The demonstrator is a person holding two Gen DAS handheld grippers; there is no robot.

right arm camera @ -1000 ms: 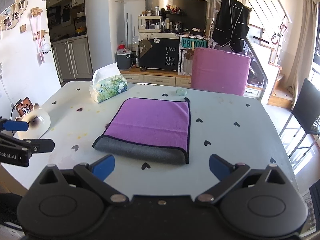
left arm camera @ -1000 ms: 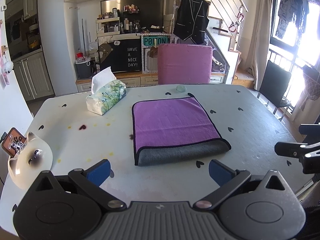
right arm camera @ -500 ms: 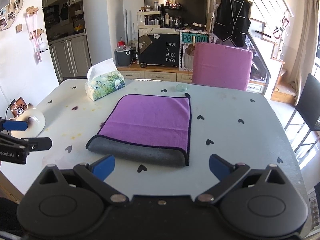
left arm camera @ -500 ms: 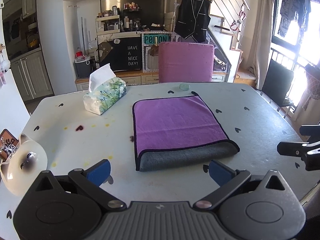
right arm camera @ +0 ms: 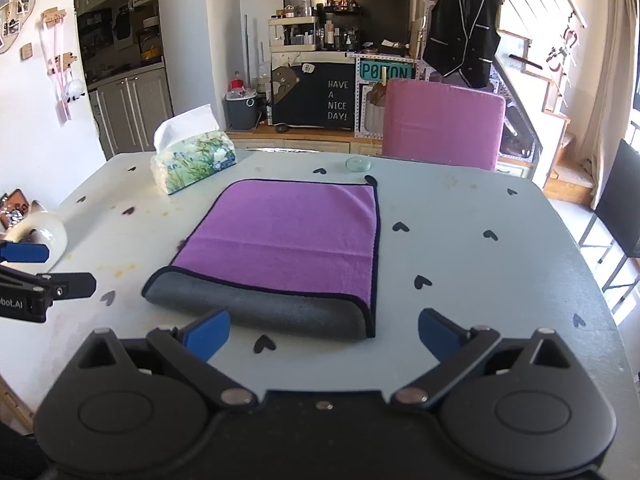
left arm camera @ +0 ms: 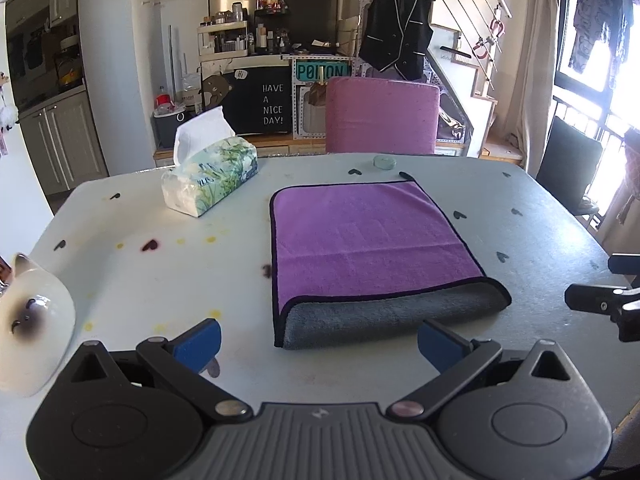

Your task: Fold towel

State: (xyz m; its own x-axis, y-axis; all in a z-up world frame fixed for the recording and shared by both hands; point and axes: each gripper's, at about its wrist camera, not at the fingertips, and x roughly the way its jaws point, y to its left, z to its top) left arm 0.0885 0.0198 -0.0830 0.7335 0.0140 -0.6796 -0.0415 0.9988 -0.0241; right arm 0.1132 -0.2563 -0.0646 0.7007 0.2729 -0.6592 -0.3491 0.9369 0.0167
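A purple towel [left arm camera: 368, 236] with a dark hem lies folded once on the white table [left arm camera: 160, 280], its grey underside rolled along the near fold. It also shows in the right wrist view [right arm camera: 288, 236]. My left gripper [left arm camera: 318, 344] is open and empty, just short of the towel's near fold. My right gripper [right arm camera: 322, 334] is open and empty, its fingers either side of the towel's near right corner. Each gripper shows at the edge of the other's view.
A tissue box [left arm camera: 210, 176] stands at the far left of the table. A white cat-shaped holder [left arm camera: 32, 320] sits at the near left edge. A small glass disc [left arm camera: 384, 162] lies beyond the towel. A pink chair [left arm camera: 380, 116] stands behind the table.
Both grippers have moved forward toward the towel's near fold, so the towel looks larger and closer. The towel has not moved. Both grippers stay open.
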